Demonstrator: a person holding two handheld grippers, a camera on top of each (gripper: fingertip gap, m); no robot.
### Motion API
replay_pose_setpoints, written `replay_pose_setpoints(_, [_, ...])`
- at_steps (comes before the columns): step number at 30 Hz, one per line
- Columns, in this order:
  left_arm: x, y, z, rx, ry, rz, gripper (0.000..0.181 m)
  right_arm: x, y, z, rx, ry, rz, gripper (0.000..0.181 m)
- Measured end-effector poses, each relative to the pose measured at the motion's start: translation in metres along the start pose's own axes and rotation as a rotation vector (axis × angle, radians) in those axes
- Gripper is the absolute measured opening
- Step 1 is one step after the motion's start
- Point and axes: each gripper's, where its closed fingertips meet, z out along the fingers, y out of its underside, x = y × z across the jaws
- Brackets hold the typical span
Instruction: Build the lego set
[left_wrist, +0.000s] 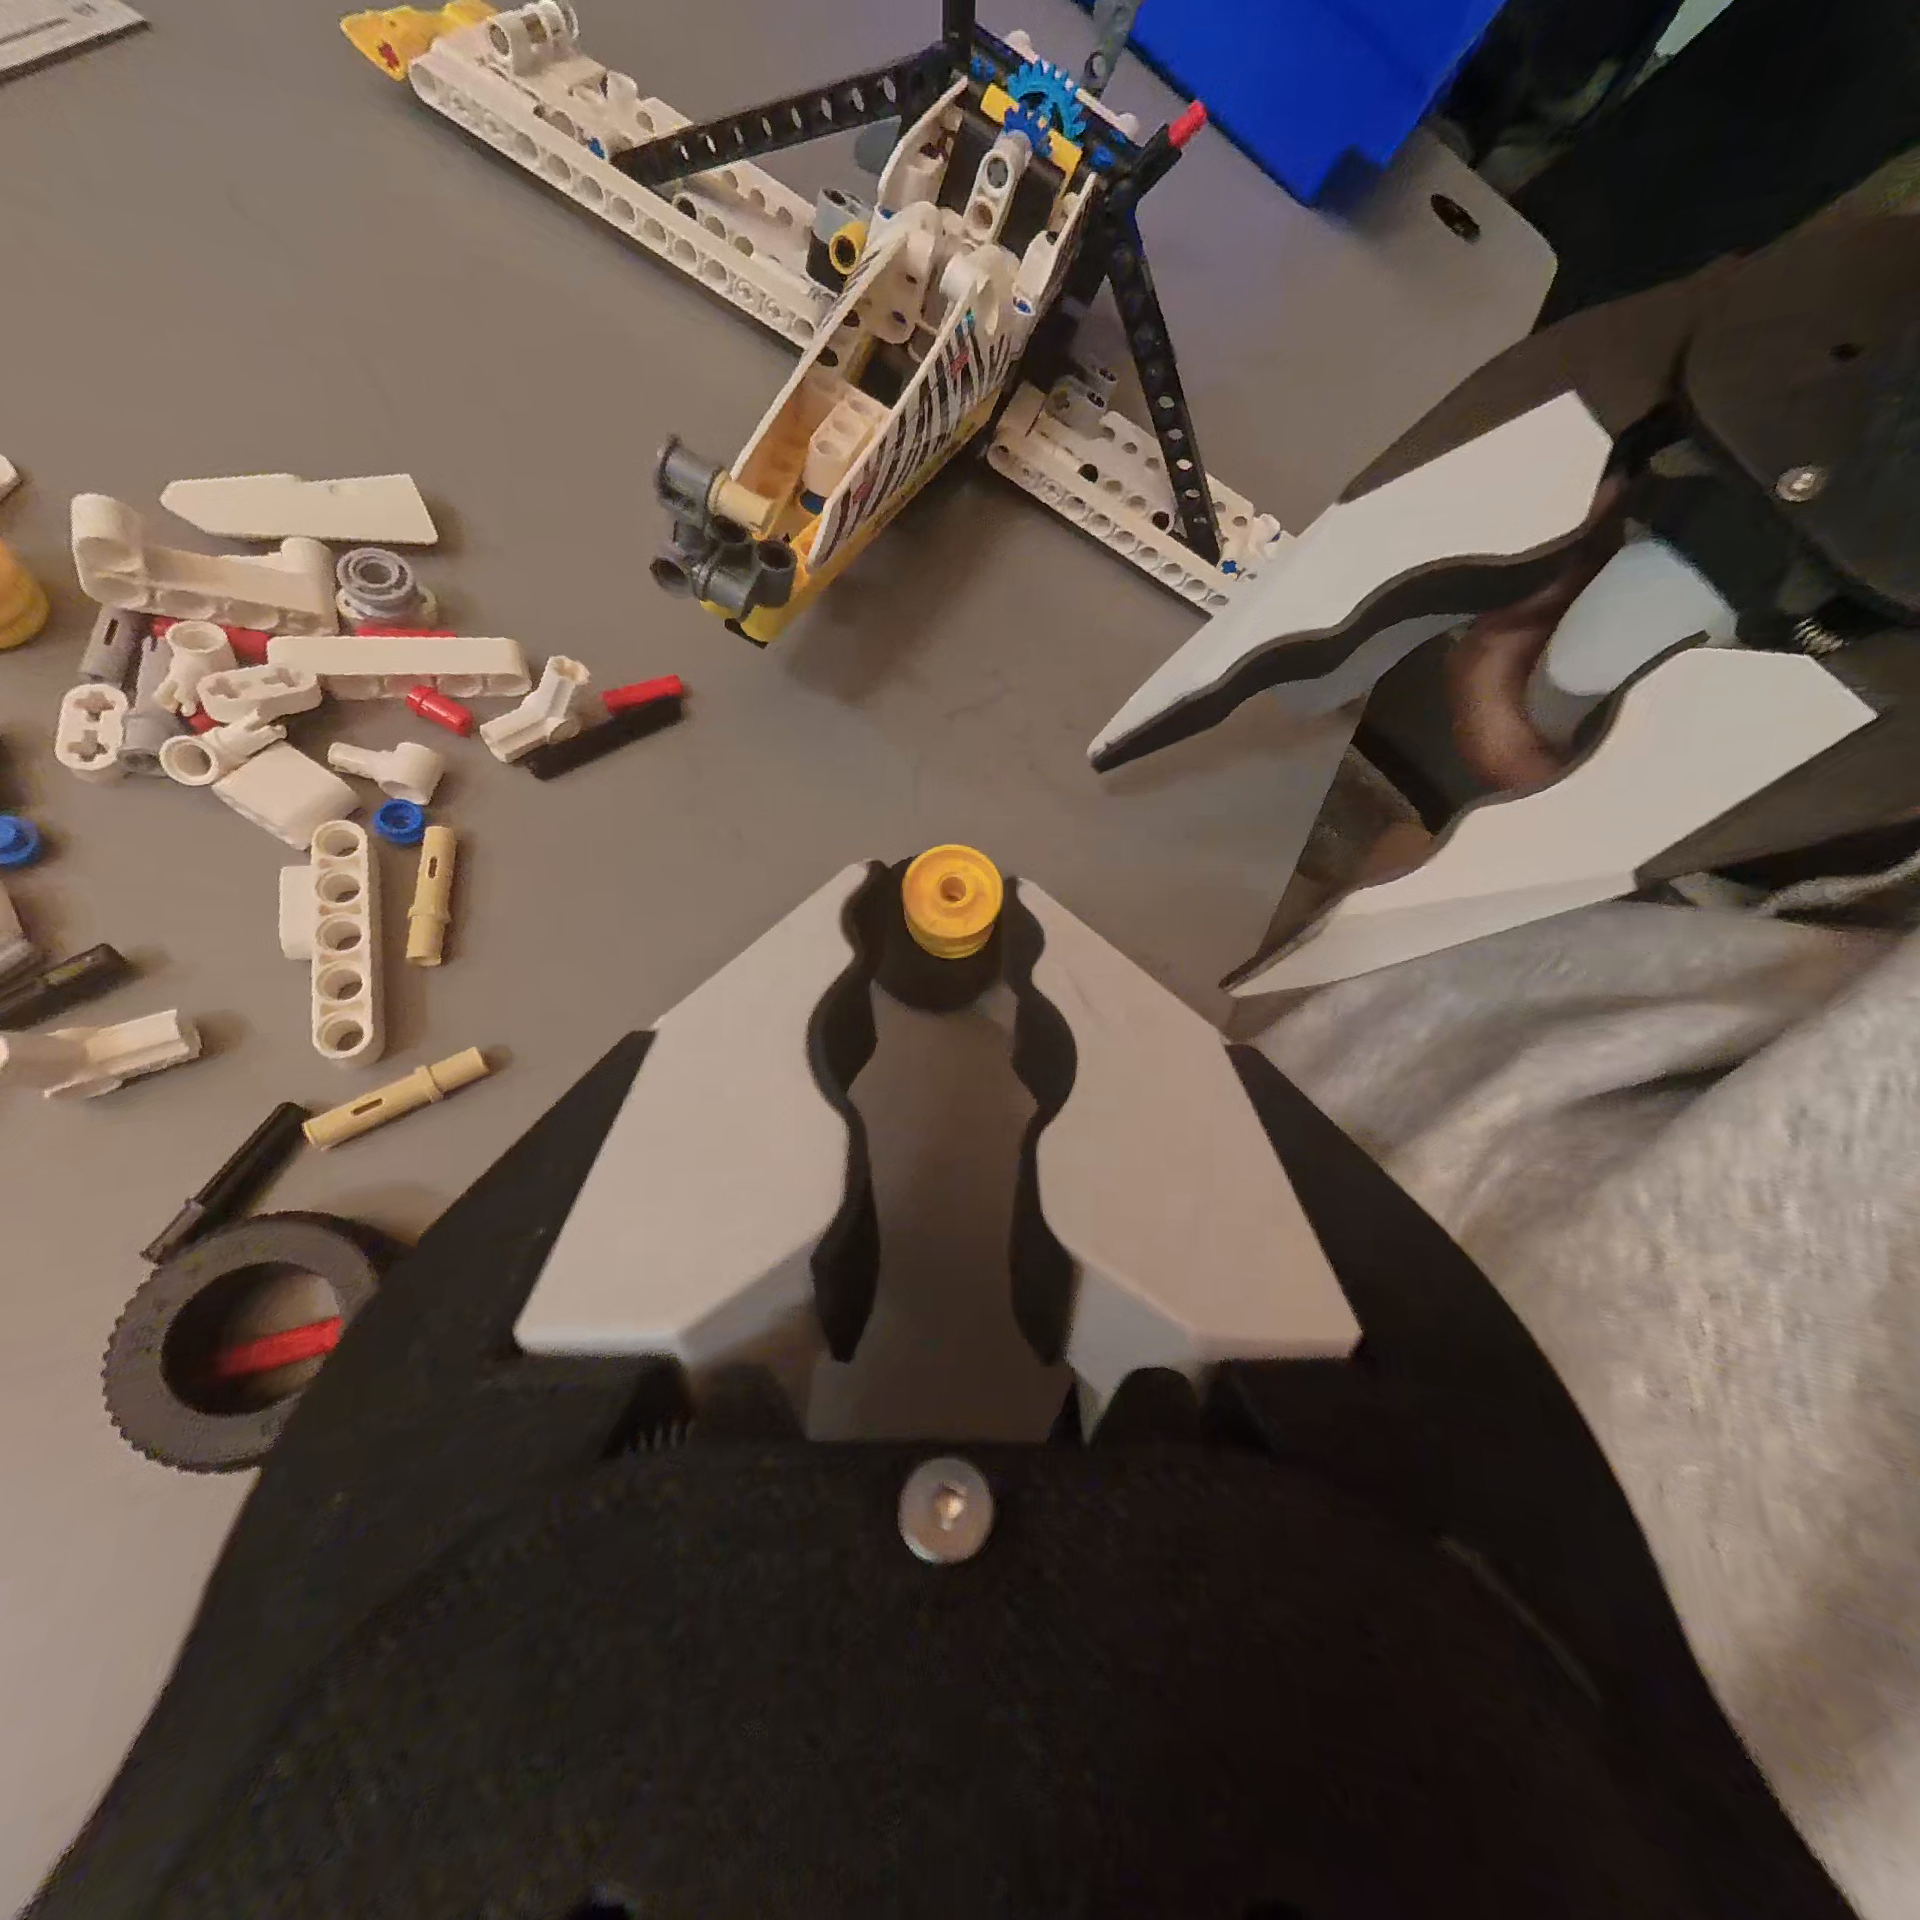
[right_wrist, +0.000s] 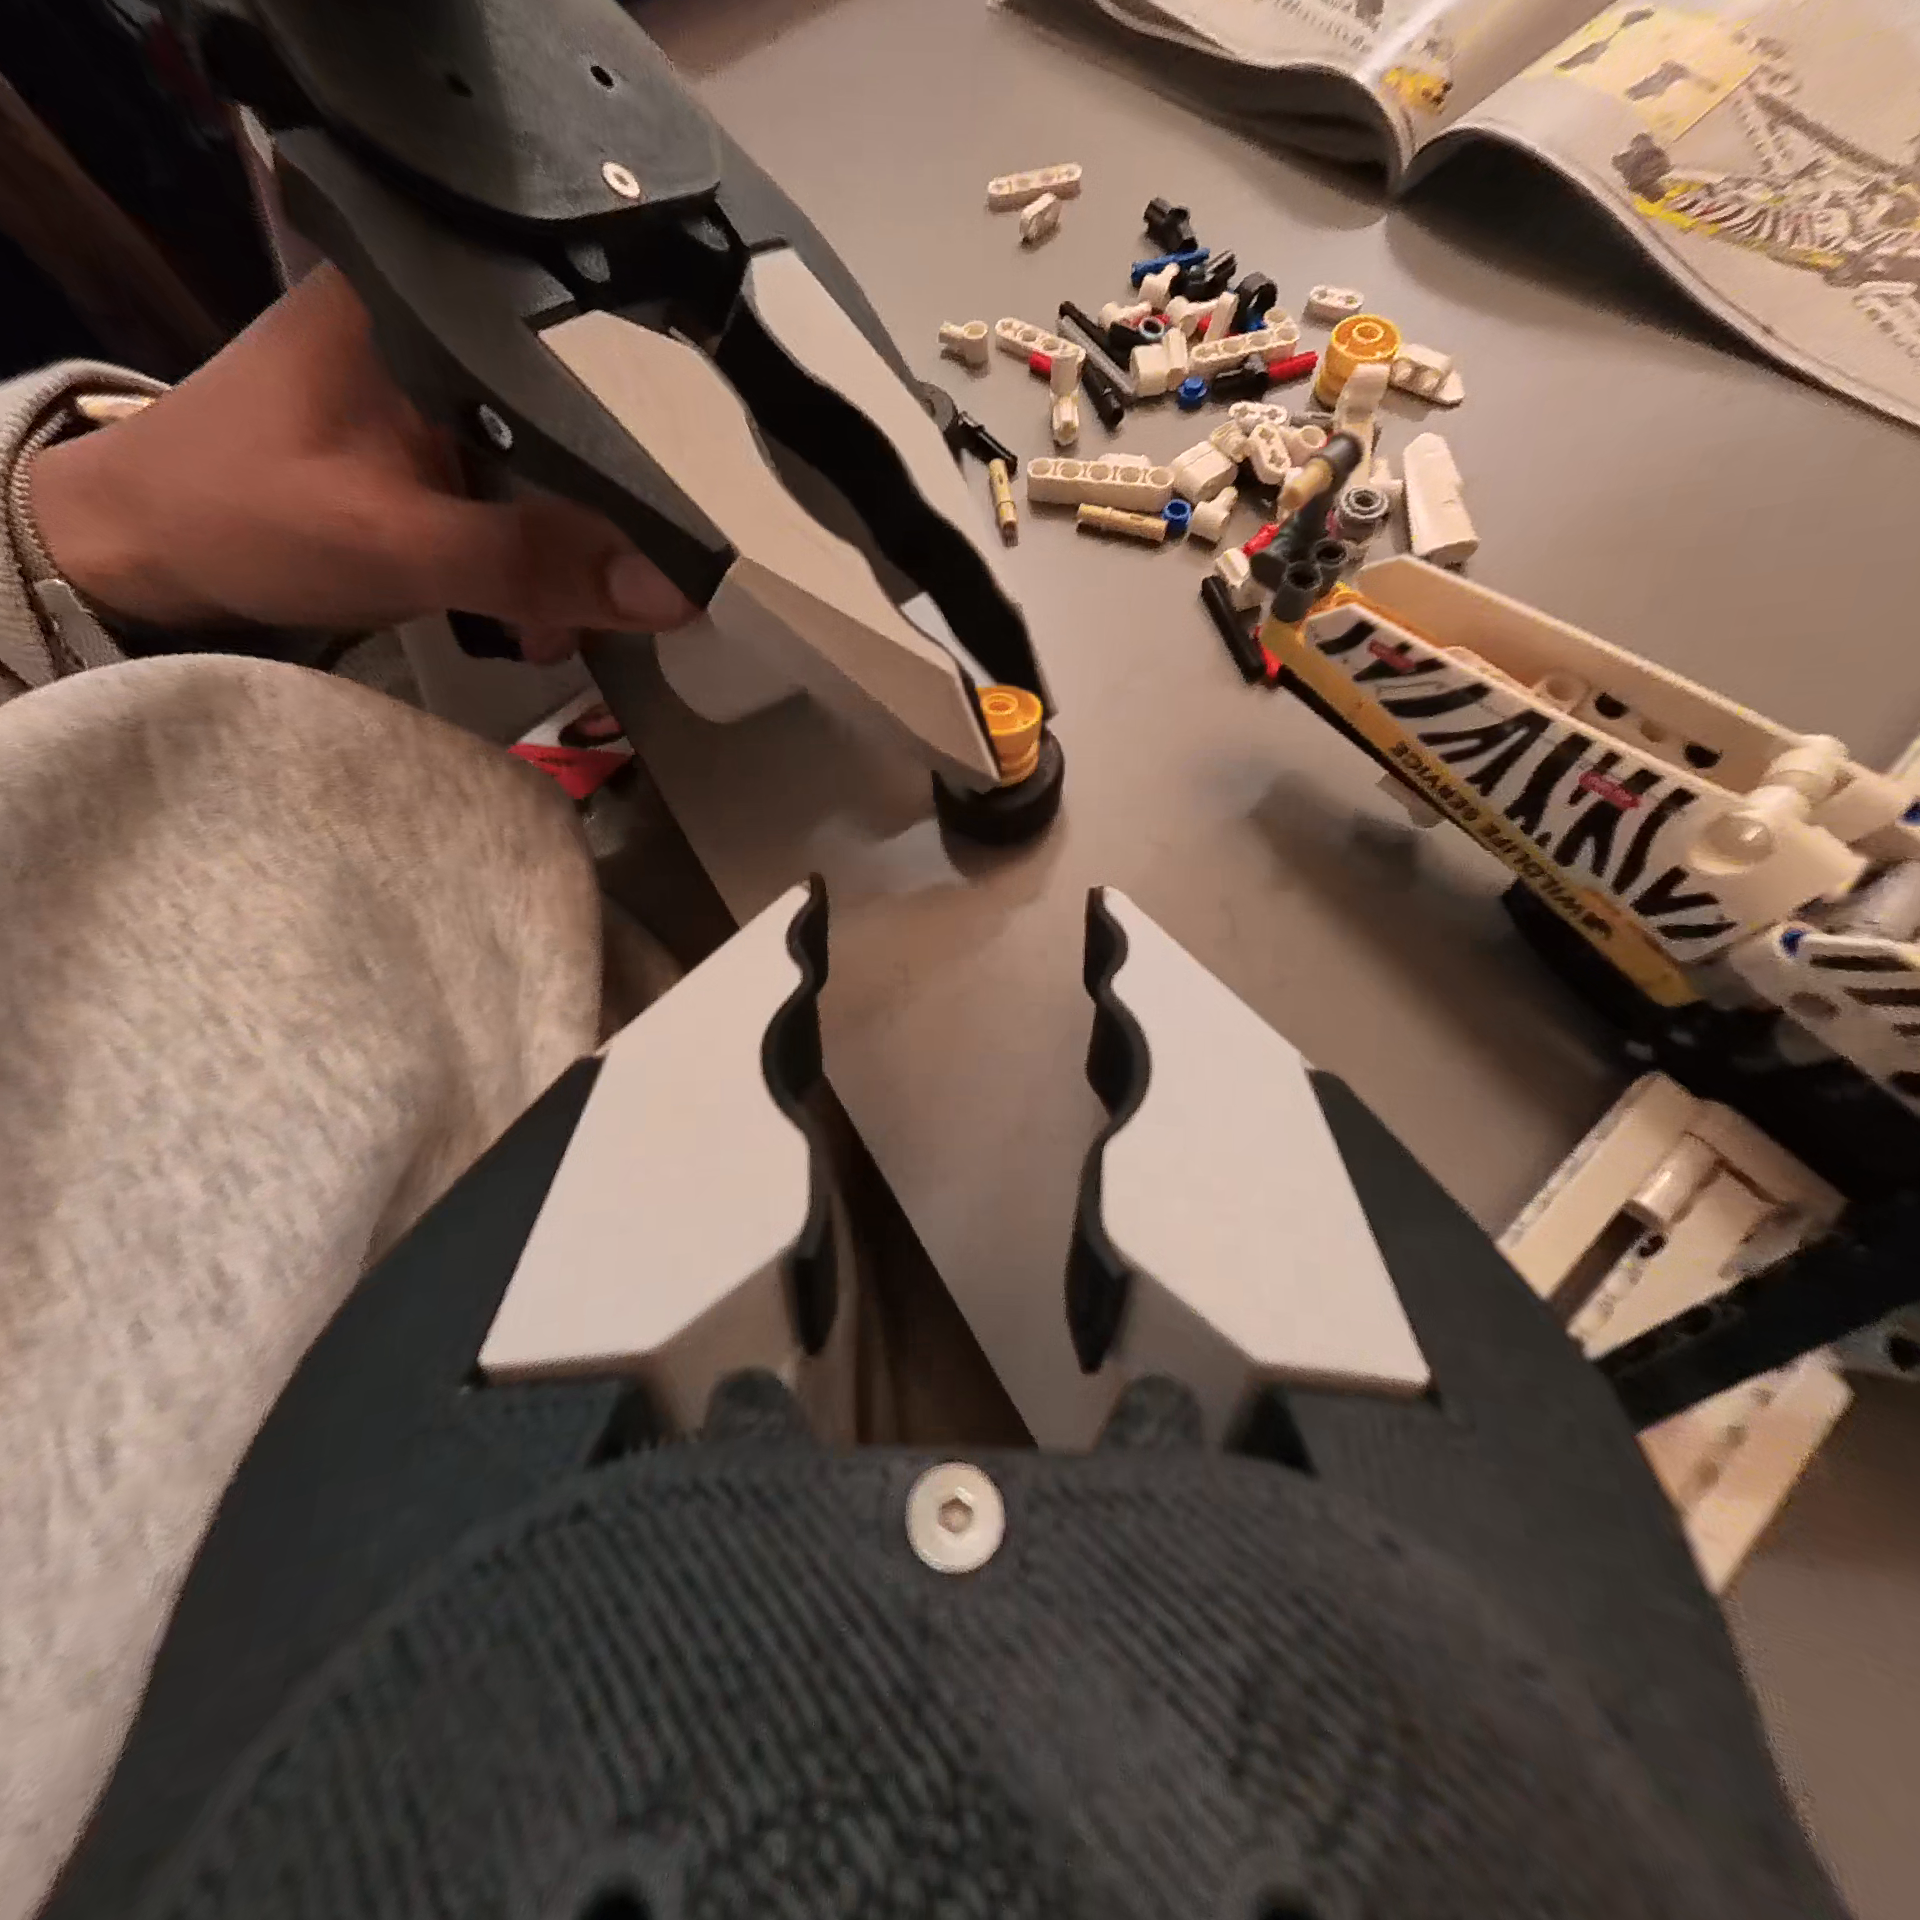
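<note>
**Wheel hub onto tyre: slip risk**

Left gripper (left_wrist: 951, 935) is clamped on the yellow wheel hub (left_wrist: 952, 896), pressing it into the black tyre (right_wrist: 1000, 798), which sits on the grey table (right_wrist: 1039, 1039) near its front edge. Right gripper (right_wrist: 956, 914) is wide, holding nothing, just short of the tyre. Half-built plane model (left_wrist: 894, 416) lies further back, loose parts pile (left_wrist: 291, 707) to its left.

Risk: nothing braces the tyre, so an off-axis push could skid it or cock the hub. The hub may also pop out of the fingertips.

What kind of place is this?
Probably a hobby or work table indoors: a grey tabletop with loose building pieces, an open instruction booklet and a half-built striped model.
</note>
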Motion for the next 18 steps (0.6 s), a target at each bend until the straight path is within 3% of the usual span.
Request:
replay_pose_setpoints(5, [0.0011, 0.0020, 0.0003, -0.049, -0.039, 0.058, 0.016, 0.0052, -0.0005, 0.0070, 0.045, 0.007, 0.011, 0.041])
replay_pose_setpoints(13, [-0.0002, 0.0067, 0.0003, -0.263, -0.220, 0.142, 0.017, 0.0046, 0.0019, 0.0100, 0.092, -0.029, 0.045, 0.040])
replay_pose_setpoints(18, [-0.0005, 0.0080, 0.0001, -0.328, -0.258, 0.145, 0.018, 0.0058, 0.0021, 0.0088, 0.122, -0.038, 0.050, 0.039])
